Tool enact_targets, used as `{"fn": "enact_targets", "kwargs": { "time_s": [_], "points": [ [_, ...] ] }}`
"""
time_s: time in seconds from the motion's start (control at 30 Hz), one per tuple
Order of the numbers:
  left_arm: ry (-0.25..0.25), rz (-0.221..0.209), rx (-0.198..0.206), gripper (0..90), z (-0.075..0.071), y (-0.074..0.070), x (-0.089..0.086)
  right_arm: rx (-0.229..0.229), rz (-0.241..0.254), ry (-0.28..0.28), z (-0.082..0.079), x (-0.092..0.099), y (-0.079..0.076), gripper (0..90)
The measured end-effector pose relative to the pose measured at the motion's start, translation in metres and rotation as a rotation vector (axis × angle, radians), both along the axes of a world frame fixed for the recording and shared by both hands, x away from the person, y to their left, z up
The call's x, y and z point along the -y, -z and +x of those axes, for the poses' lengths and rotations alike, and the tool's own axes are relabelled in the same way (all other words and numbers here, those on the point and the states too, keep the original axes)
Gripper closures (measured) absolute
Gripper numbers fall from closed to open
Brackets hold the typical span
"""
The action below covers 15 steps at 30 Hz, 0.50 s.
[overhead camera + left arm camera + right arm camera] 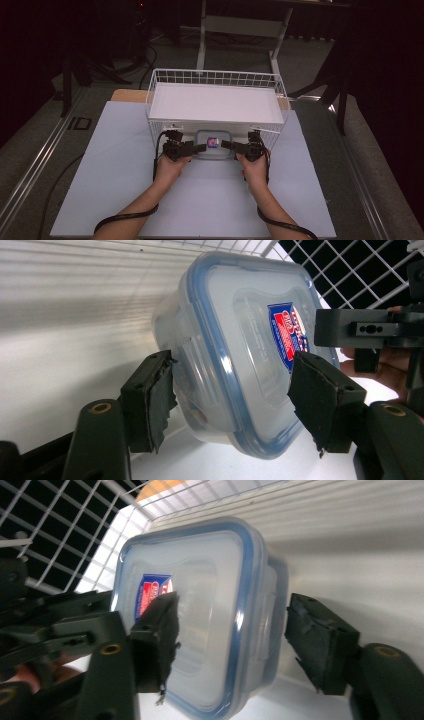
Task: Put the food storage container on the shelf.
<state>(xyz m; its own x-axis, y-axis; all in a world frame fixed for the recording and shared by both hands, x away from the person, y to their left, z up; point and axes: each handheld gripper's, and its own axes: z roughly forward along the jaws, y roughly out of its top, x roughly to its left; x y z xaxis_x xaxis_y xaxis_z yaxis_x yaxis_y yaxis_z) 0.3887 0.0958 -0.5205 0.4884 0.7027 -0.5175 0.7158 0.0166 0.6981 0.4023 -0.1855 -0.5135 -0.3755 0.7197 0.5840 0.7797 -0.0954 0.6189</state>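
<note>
Pale table (115, 200), white wire basket (217, 80), clear lidded container (214, 145) on it.

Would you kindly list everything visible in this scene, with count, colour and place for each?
plastic container: one, clear with a blue-rimmed lid and a red and blue label, on the table in front of the wire basket, between the two grippers.
wire basket: one, white, at the far middle of the table, with a white floor panel inside.
table: one, pale grey-white top.
desk frame: one, white, on the floor beyond the table.
left gripper: one, black, at the container's left end, jaws astride it with gaps showing.
right gripper: one, black, at the container's right end, jaws likewise apart.
hands: two, entering from the bottom edge, one behind each gripper.
</note>
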Motion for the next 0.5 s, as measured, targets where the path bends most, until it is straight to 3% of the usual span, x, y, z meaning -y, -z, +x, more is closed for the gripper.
{"fn": "enact_targets", "kwargs": {
  "time_s": [0.03, 0.27, 0.3, 0.33, 0.37, 0.5],
  "points": [
    [-0.013, 0.031, 0.020, 36.7, 0.001, -0.002, 0.000, 0.003, -0.010, 0.010, 0.001, 0.000, 0.000, 35.9],
    [-0.017, 0.024, 0.009, 36.7, 0.003, -0.002, 0.000, 0.007, -0.036, 0.008, 0.001, -0.007, 0.002, 32.3],
    [-0.022, 0.011, 0.010, 36.8, 0.000, -0.003, -0.002, 0.039, -0.066, 0.010, -0.001, -0.007, -0.002, 34.0],
    [-0.026, 0.003, 0.032, 36.7, -0.004, -0.004, -0.003, 0.057, -0.072, 0.014, -0.002, -0.007, -0.003, 34.0],
    [-0.026, -0.010, 0.029, 36.8, -0.006, -0.006, -0.004, 0.070, -0.078, 0.008, -0.003, -0.006, -0.004, 33.9],
    [-0.003, -0.009, 0.038, 36.8, -0.014, -0.010, -0.006, 0.110, -0.098, -0.003, -0.009, -0.005, -0.008, 33.9]
  ]
}}
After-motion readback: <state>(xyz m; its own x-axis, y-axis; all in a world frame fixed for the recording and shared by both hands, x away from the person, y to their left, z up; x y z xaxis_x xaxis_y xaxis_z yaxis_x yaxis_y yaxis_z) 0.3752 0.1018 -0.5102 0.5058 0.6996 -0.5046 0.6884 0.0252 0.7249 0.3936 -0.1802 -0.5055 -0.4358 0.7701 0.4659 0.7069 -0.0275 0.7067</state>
